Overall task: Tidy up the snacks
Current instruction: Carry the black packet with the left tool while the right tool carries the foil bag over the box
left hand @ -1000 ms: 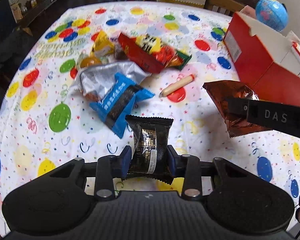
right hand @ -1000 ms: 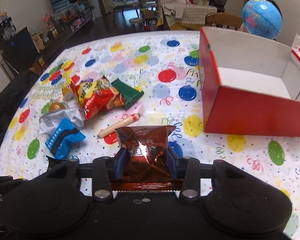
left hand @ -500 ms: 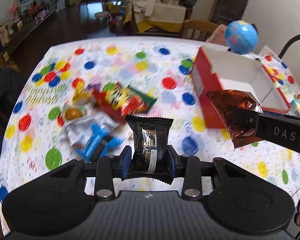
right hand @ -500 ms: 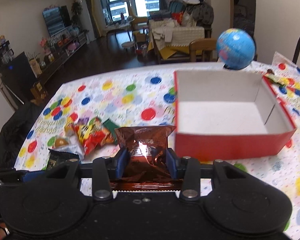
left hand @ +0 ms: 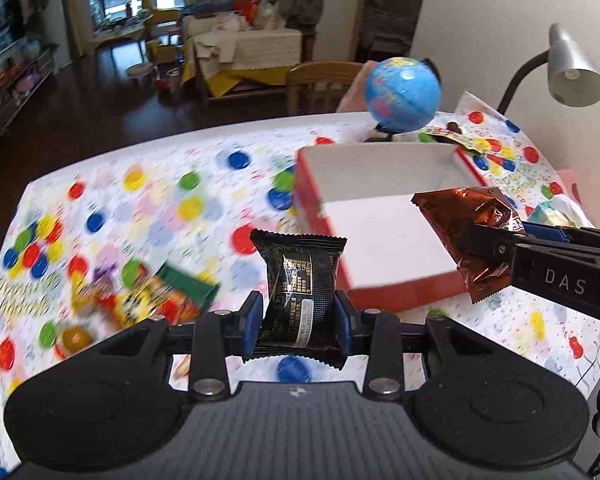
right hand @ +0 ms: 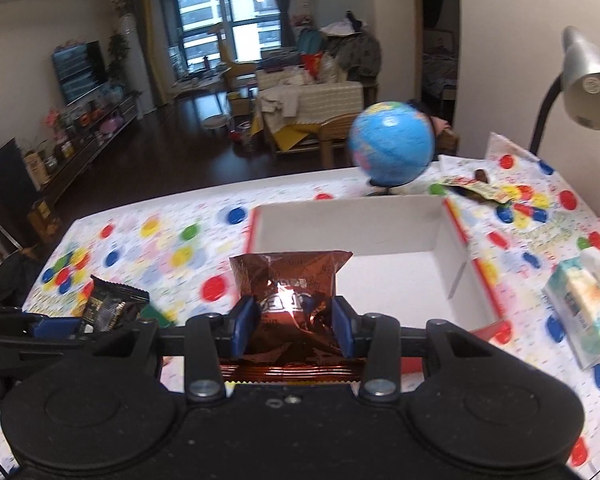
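My left gripper [left hand: 298, 320] is shut on a black snack packet [left hand: 300, 284] and holds it in the air, just left of the near corner of the red box [left hand: 400, 292]. My right gripper [right hand: 292, 326] is shut on a copper foil snack bag [right hand: 292, 280] and holds it above the box's near wall; the box's white inside [right hand: 400, 280] looks empty. The copper bag [left hand: 468, 228] also shows in the left wrist view over the box's right side. The black packet [right hand: 108, 304] shows at the left in the right wrist view. Several snack packets [left hand: 140, 300] lie blurred on the table at left.
A blue globe [right hand: 392, 148] stands behind the box. A grey desk lamp [right hand: 588, 80] hangs at the right. A pale tissue pack [right hand: 580, 304] lies right of the box, and a small wrapper [right hand: 476, 190] lies behind it. The dotted tablecloth [right hand: 160, 248] covers the table.
Both grippers have risen and swung right from the snack pile toward the red box, each still holding its packet. The box now lies under the right gripper.
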A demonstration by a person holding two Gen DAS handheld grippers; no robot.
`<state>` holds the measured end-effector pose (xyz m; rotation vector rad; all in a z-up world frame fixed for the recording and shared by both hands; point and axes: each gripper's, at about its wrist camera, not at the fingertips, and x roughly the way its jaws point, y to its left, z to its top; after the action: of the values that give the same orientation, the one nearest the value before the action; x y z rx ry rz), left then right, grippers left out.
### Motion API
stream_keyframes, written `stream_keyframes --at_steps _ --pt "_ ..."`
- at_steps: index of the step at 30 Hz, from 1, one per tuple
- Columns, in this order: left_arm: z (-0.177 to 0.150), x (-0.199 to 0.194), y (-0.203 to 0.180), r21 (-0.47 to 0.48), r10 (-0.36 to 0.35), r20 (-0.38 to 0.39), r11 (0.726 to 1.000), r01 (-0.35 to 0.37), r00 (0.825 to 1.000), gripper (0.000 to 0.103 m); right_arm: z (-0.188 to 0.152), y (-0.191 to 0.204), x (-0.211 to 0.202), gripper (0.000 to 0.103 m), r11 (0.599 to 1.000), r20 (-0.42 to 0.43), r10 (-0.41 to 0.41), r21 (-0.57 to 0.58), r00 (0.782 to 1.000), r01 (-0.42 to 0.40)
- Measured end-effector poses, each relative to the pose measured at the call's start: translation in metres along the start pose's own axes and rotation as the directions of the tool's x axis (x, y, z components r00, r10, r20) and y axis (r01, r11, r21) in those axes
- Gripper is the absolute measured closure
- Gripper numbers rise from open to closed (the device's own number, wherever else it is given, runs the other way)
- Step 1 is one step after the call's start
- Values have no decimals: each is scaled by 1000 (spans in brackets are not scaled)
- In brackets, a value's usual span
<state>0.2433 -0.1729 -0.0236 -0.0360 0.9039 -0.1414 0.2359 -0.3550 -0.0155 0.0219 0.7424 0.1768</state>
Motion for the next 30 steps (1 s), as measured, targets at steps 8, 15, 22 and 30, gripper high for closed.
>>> stream_keyframes --at_steps 8,15,22,30 --pt "38 42 -45 61 -36 -16 997 37 999 66 13 -59 29 63 998 -34 -48 48 998 50" --pt "58 92 -66 78 -34 -77 996 40 996 66 14 -91 66 63 996 -86 -69 54 994 74" --pt "64 142 -83 123 -11 -150 992 30 989 66 7 -104 104 63 997 -159 -76 20 984 80" --pt "65 182 -101 180 18 -218 983 22 976 66 1 -108 133 63 998 -217 -59 0 974 61"
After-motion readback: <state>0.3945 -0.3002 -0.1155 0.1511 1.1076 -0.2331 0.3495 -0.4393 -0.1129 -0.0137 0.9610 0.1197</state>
